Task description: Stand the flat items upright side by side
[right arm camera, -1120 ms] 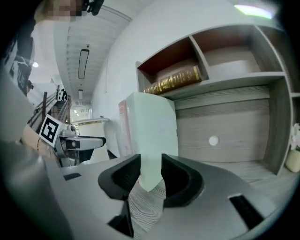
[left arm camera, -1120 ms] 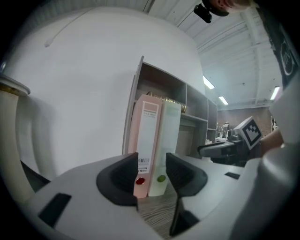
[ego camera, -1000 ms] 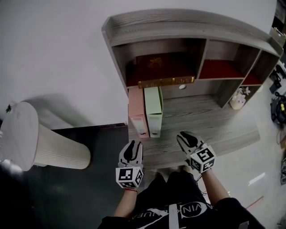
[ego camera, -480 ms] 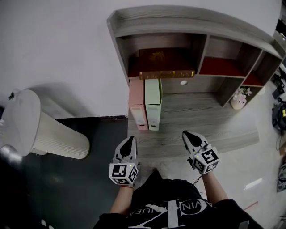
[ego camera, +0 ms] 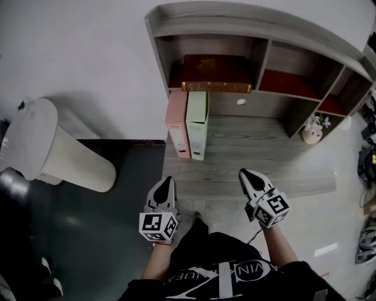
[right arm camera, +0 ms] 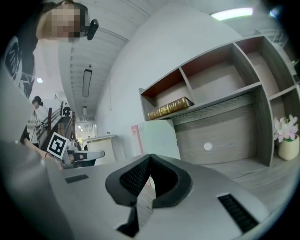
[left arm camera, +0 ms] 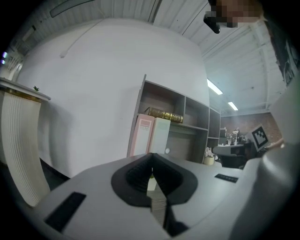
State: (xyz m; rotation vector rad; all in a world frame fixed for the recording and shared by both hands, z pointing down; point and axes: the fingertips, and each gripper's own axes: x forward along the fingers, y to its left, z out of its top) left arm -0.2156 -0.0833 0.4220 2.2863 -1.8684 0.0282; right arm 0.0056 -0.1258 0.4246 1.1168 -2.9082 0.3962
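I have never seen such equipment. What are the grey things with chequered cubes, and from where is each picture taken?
A person holds a two-jaw tool in each hand: the left gripper and the right gripper; the marker cubes belong to them. The picture showing both comes from a camera on the person's head, looking down; the other two from cameras on each gripper. On the wooden desk a pink binder and a green binder stand upright side by side; a red book lies flat in the shelf unit above. Both pairs of jaws are shut and hold nothing.
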